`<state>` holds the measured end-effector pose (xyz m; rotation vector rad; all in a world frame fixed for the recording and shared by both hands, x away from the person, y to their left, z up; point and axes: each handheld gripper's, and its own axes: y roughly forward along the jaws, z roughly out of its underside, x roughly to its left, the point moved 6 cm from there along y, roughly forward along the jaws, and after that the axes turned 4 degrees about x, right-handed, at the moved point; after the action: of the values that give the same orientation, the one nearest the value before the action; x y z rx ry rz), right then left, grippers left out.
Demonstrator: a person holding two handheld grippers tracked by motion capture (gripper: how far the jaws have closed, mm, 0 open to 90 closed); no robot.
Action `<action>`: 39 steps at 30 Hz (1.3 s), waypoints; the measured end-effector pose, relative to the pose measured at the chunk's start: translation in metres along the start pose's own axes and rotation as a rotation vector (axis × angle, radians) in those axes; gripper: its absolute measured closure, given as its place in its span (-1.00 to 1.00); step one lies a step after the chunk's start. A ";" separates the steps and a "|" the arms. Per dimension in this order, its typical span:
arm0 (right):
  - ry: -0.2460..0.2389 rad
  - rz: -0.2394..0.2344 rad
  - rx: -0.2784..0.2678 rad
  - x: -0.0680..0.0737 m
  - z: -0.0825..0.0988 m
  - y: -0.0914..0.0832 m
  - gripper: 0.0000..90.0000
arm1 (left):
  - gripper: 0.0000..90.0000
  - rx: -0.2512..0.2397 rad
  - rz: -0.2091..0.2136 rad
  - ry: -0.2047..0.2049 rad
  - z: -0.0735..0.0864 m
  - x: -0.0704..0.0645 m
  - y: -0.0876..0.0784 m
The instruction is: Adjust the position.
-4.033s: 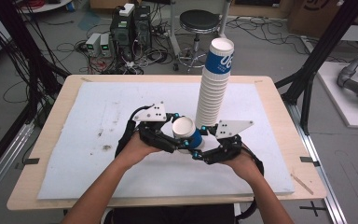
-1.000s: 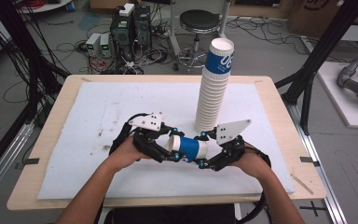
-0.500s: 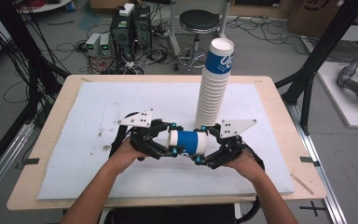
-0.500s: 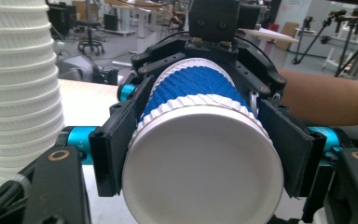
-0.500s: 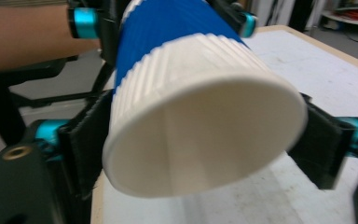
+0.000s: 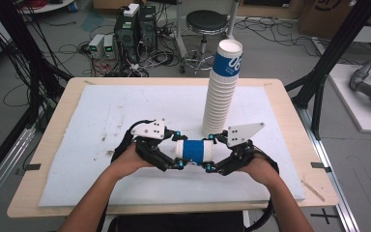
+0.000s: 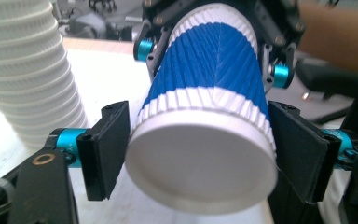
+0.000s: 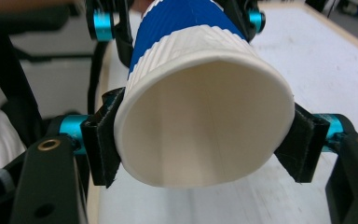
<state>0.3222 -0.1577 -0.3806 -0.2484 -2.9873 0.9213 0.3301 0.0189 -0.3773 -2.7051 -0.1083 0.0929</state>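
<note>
Both forearms came in from the near edge of the table and converged over its near middle. The left gripper (image 6: pixel 178 152) and right gripper (image 6: pixel 211 153) lay level, tips facing each other, each with a grey plate on top. The right gripper's jaws had just been closing and pressed on the wide end of the cup (image 6: pixel 196 150) between them. The left gripper's jaws had just been opening and flanked the cup's base, the left pad a little apart from it.

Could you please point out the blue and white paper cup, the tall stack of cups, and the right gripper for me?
blue and white paper cup (image 6: pixel 196 150): high view, ribbed blue side wall.
stack of paper cups (image 6: pixel 218 99): high view, mid-height of the white stack.
right gripper (image 8: pixel 200 144): right gripper view, midway between its fingertips.
</note>
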 end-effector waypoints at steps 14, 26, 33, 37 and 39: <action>0.103 -0.018 -0.056 0.000 -0.006 -0.001 -0.59 | -0.35 -0.011 0.067 -0.015 0.013 -0.001 0.007; 0.211 -0.011 -0.222 -0.006 -0.007 -0.010 -0.60 | -0.34 -0.185 0.057 -0.057 0.010 0.003 -0.003; 0.138 -0.018 -0.179 -0.005 -0.006 -0.007 -0.48 | -0.33 -0.117 0.055 -0.045 0.015 0.001 0.005; 0.107 -0.021 -0.124 -0.004 -0.003 -0.006 -0.44 | -0.35 -0.070 0.042 -0.042 0.017 -0.001 0.008; 0.098 -0.017 -0.110 -0.004 -0.004 -0.006 -0.43 | -0.36 -0.036 0.014 -0.037 0.018 -0.002 0.010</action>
<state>0.3255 -0.1613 -0.3739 -0.2605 -2.9480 0.7224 0.3275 0.0168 -0.3976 -2.7412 -0.1035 0.1469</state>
